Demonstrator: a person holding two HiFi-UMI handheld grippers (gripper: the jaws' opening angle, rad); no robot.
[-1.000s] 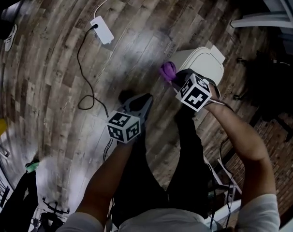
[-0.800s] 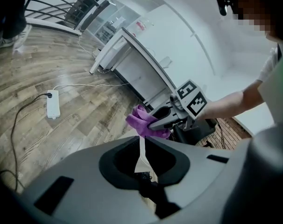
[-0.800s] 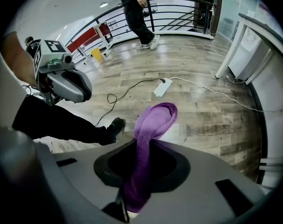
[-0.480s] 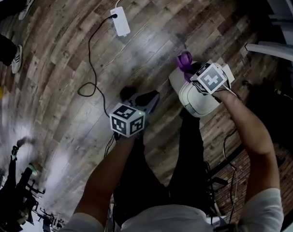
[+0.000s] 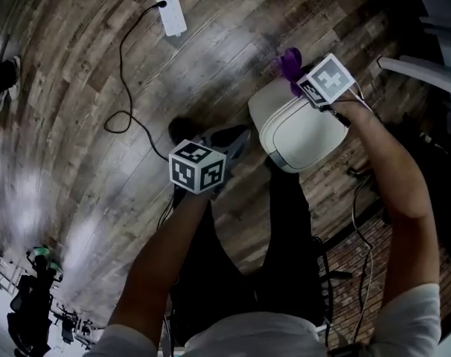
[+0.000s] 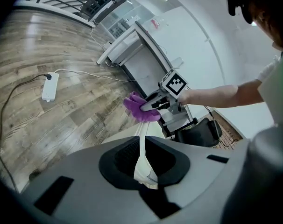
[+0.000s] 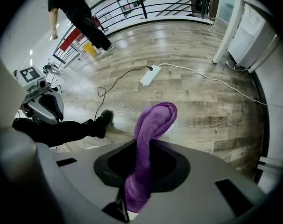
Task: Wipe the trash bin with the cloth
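Head view: the right gripper (image 5: 300, 88) is presenting the purple cloth (image 5: 289, 64) ahead of its tips, at the white trash bin (image 5: 296, 132) far edge.
Left gripper view: the left gripper (image 6: 144, 169) is pinching a thin white edge, apparently the bin's rim.
Right gripper view: the jaws are clamping the cloth, which is drooping, so it is likely soft and light; mid-fold is the best place to grip it.

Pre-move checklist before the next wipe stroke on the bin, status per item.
1. Cloth grip: ok. The right gripper is shut on the purple terry cloth.
2. Cloth on target: cannot tell. It sits at the far edge of the white plastic trash bin; contact is unclear.
3. Bin lid closed: ok.
4. Bin braced: cannot tell. The left gripper is beside the bin's left edge with a pale strip between its fingers.
5. Floor hazards: ok. The white power strip and black cable lie apart from the bin.
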